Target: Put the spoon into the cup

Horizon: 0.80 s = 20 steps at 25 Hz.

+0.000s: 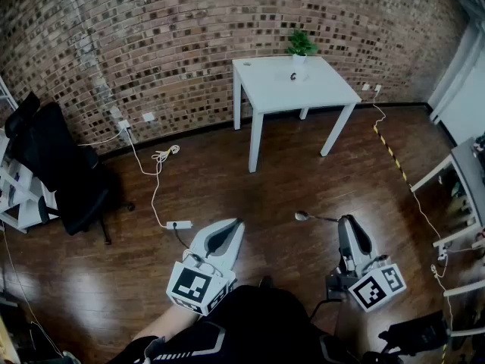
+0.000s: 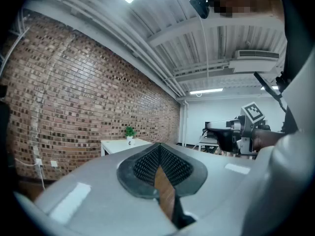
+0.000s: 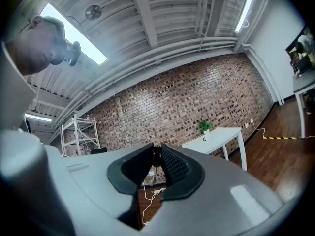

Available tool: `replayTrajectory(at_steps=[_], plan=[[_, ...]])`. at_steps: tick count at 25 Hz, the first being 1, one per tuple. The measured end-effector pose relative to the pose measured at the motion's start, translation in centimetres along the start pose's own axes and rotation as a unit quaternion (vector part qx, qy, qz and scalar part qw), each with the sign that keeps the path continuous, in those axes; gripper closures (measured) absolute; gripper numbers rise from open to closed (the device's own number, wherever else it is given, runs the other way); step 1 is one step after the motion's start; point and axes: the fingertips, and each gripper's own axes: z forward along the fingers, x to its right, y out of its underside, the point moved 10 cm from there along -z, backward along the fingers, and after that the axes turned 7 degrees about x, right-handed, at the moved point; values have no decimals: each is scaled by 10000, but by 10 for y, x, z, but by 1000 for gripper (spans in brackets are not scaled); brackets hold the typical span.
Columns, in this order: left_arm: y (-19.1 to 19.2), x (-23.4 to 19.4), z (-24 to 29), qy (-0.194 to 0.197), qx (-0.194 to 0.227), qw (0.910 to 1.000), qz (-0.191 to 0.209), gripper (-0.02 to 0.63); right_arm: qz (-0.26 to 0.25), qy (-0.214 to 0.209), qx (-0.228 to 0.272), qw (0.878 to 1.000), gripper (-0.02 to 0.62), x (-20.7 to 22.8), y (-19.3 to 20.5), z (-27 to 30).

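A small white cup (image 1: 294,75) stands far off on a white table (image 1: 273,93) by the brick wall, next to a potted plant (image 1: 301,45). The left gripper view shows the cup (image 2: 130,142) as tiny, and so does the right gripper view, where the cup (image 3: 204,138) is also distant. My right gripper (image 1: 342,220) is shut on the handle of a metal spoon (image 1: 305,216), whose bowl sticks out to the left over the floor. In the right gripper view a dark bit of the spoon (image 3: 156,154) sits between the pads. My left gripper (image 1: 236,223) is shut and holds nothing.
Dark wooden floor lies between me and the table. A black office chair (image 1: 64,169) and a white shelf stand at the left. A power strip (image 1: 179,224) with a cable lies on the floor. Yellow-black tape (image 1: 391,151) and another desk (image 1: 464,174) are at the right.
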Motion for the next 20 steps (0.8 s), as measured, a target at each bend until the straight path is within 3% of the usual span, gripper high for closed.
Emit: replayTrajectory(at_steps=[9, 14, 20], plan=[[-9, -29, 99, -383, -35, 9993, 10, 612, 111, -243, -25, 9996, 540, 69, -28, 59], [-8, -45, 147, -395, -127, 9989, 207, 612, 251, -170, -206, 9993, 540, 111, -31, 85], [-3, -93, 181, -245, -92, 9997, -35, 612, 189, 73, -196, 9996, 540, 126, -23, 136]])
